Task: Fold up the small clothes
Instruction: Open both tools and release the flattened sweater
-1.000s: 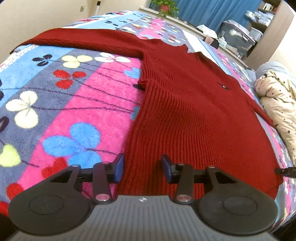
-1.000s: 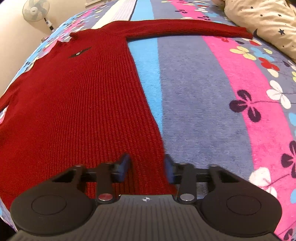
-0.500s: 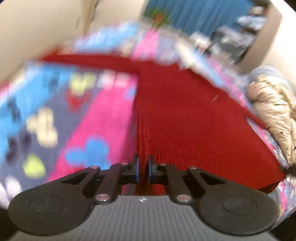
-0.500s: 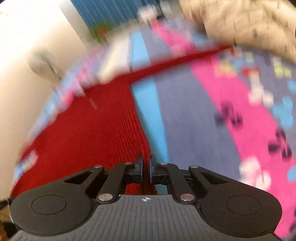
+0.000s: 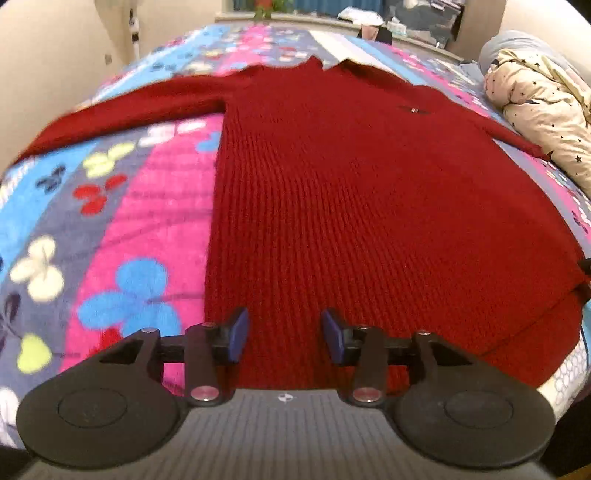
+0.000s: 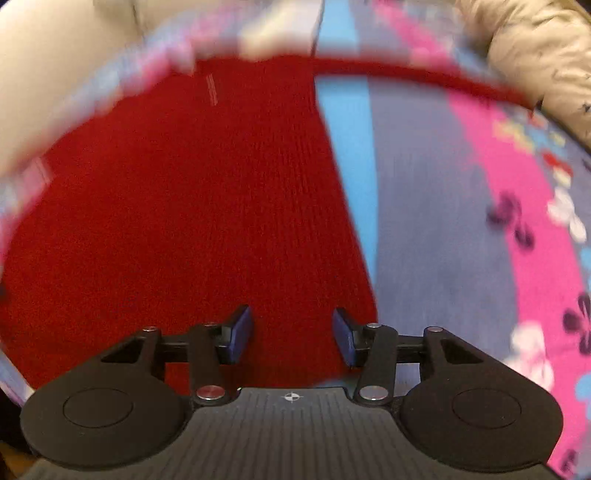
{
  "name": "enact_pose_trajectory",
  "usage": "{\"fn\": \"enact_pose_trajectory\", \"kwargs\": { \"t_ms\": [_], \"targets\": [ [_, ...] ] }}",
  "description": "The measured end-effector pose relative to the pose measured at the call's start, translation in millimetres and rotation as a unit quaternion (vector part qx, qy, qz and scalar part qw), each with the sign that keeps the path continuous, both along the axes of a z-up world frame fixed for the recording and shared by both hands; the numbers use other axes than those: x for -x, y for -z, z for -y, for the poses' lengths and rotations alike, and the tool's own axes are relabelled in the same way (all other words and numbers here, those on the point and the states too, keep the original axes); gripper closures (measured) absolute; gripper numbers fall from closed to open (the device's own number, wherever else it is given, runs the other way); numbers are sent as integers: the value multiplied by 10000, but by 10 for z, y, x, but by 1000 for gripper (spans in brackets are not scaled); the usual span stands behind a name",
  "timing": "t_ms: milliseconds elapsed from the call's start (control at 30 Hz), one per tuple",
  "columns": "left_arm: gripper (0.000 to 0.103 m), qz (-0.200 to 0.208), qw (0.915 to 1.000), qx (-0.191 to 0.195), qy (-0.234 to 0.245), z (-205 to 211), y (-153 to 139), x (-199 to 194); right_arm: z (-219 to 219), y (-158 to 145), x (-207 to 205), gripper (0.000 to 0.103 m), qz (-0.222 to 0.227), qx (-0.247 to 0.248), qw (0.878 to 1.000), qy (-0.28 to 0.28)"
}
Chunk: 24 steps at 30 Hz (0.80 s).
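A dark red knitted sweater [image 5: 351,192] lies flat on the flowered bedspread [image 5: 122,229], sleeves spread out to both sides. My left gripper [image 5: 284,334] hovers over the hem near the sweater's left bottom corner; its jaws are opening, and the knit lies flat beneath the gap, unpinched. In the blurred right wrist view the same sweater [image 6: 192,206] fills the left half. My right gripper [image 6: 292,336] stands over the hem by the right side edge, jaws also opening, pads apart and not pressing on the fabric.
A cream quilt with small stars [image 5: 543,110] is bunched at the right of the bed, also seen as quilt [image 6: 528,48]. Walls rise on the left. Boxes and a plant [image 5: 269,5] stand beyond the far edge of the bed.
Both grippers closed on the hem half a second ago and have now opened, letting it go. The sweater lies straighter, and both views have swung sideways.
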<state>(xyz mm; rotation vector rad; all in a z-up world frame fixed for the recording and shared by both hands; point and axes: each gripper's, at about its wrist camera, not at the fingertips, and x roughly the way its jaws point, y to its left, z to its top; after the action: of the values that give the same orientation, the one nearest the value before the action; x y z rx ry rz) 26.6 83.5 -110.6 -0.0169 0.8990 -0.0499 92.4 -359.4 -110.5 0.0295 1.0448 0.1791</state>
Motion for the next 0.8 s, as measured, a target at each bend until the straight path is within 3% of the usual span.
{"fn": "enact_pose_trajectory", "kwargs": {
  "t_ms": [133,300,400,467,567,800],
  "targets": [
    [48,267,9991,276,-164,-92,-87,35,-26,-71,14,52,254,3,9997,-21],
    [42,-135,9996,108,-212,-92,-61,20,-129,-47,44,52,308,170,9994,54],
    [39,289,9994,6,-184,-44,-216,96,-115,-238,35,52,838,85,9962,232],
    [26,587,9980,43,-251,-55,-325,141,-77,-397,73,52,1381,-38,9891,509],
    [22,838,9959,34,-350,-51,-456,178,-55,-564,133,51,1945,-159,9773,821],
    [18,1451,9892,-148,-148,83,-722,279,-187,-675,158,50,2337,-144,9695,716]
  ]
}}
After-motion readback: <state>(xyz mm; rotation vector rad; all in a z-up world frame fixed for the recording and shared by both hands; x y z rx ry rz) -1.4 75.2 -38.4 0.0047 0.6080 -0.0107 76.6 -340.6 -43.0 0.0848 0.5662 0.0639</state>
